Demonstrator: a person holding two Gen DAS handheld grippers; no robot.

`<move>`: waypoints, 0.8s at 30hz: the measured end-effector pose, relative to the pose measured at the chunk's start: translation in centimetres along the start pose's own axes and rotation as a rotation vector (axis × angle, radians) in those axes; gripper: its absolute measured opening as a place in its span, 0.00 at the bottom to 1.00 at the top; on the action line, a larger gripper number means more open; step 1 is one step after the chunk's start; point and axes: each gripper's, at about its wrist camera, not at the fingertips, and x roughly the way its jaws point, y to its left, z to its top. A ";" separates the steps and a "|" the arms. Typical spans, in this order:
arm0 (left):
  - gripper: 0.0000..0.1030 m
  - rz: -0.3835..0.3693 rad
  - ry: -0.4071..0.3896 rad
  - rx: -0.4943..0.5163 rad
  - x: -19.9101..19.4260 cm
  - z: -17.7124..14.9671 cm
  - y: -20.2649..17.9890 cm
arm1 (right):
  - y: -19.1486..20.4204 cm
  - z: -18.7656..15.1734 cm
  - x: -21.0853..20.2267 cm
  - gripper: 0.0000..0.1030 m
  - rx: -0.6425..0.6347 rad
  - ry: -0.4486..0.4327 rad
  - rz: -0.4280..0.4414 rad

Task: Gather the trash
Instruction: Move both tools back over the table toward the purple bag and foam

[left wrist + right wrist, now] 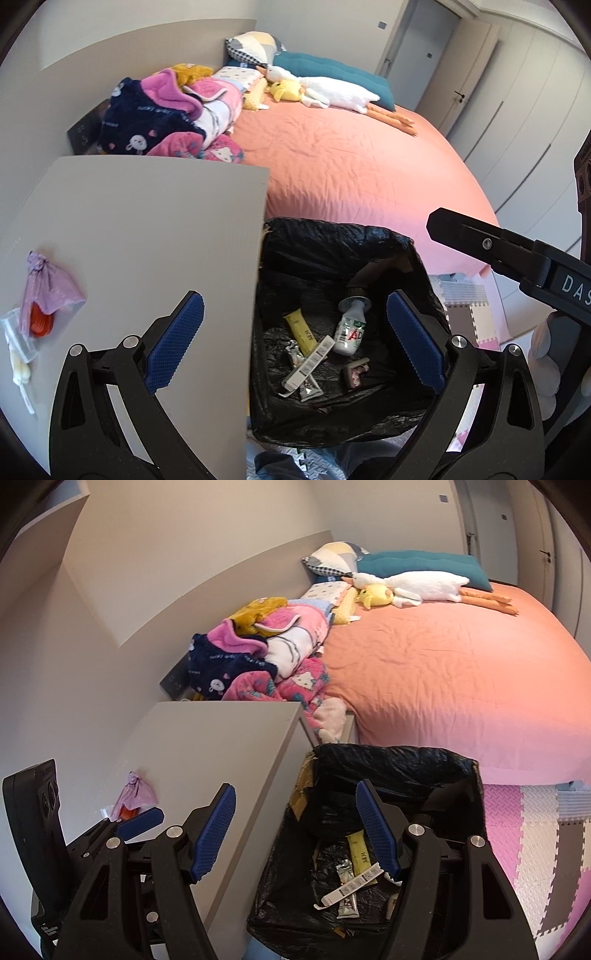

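Note:
A bin lined with a black bag (332,236) stands beside a grey table (147,229); it also shows in the right wrist view (399,764). Inside lie a white bottle (349,330), a yellow tube (300,330), a white strip (308,363) and small wrappers. On the table's left lie a purple tied bag (46,288) over an orange thing, and a clear plastic packet (16,338). My left gripper (295,332) is open and empty, straddling the table edge and the bin. My right gripper (295,830) is open and empty above the bin's left rim.
A bed with an orange sheet (351,158) lies behind the bin, with heaped clothes (166,118), pillows and plush toys (332,92). Foam floor mats (535,830) lie to the right. A wall runs along the left; closet doors (524,122) stand at the far right.

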 end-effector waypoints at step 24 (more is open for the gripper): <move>0.93 0.166 -0.047 -0.232 -5.3 -4.8 10.0 | 11.8 -1.7 5.2 0.67 -0.238 0.114 0.178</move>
